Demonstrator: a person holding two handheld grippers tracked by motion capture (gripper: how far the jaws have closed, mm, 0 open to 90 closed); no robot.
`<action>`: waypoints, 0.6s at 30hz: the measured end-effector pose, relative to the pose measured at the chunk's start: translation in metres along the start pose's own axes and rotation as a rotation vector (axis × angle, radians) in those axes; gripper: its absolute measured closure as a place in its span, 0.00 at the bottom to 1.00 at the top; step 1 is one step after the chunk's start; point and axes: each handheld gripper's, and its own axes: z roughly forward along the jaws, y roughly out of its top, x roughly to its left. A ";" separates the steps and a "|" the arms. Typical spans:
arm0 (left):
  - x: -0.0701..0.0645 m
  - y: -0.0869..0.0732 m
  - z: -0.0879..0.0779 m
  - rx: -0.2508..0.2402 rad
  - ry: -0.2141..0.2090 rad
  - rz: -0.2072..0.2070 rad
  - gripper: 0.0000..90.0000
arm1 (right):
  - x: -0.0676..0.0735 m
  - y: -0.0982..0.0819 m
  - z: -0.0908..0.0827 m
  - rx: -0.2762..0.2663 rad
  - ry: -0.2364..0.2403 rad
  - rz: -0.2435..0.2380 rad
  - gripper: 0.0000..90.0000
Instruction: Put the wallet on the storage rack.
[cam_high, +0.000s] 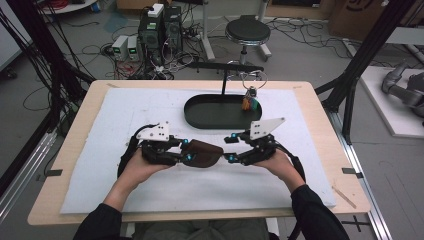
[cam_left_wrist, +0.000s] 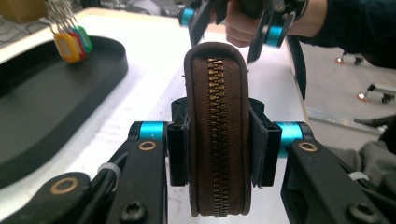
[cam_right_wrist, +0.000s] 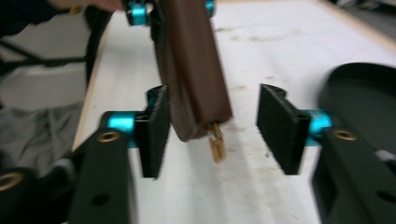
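Brown zip pouch (cam_left_wrist: 217, 135), near end cut off, clamped in left gripper (cam_left_wrist: 219, 144); right gripper (cam_right_wrist: 212, 128) fingers wide.

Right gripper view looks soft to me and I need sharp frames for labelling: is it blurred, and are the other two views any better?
Right gripper view: smeared, the brown zip pouch and its brass zipper pull lack crisp edges. Left gripper view: sharp up close, zipper teeth distinct, the key tags softer. High view: evenly lit, dim, no glare.

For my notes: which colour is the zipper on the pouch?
Brass-gold teeth on brown tape, on the zipper of the brown pouch; clearest in the left gripper view.
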 end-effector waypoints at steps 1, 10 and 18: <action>0.001 0.002 0.000 -0.011 0.008 -0.002 0.73 | -0.002 -0.001 -0.007 -0.019 -0.026 0.008 0.43; 0.013 0.018 0.003 -0.053 0.080 -0.025 0.73 | -0.010 -0.011 -0.072 -0.128 -0.258 0.073 0.42; 0.032 0.021 0.010 -0.088 0.156 -0.068 0.73 | -0.014 -0.022 -0.107 -0.176 -0.381 0.148 0.42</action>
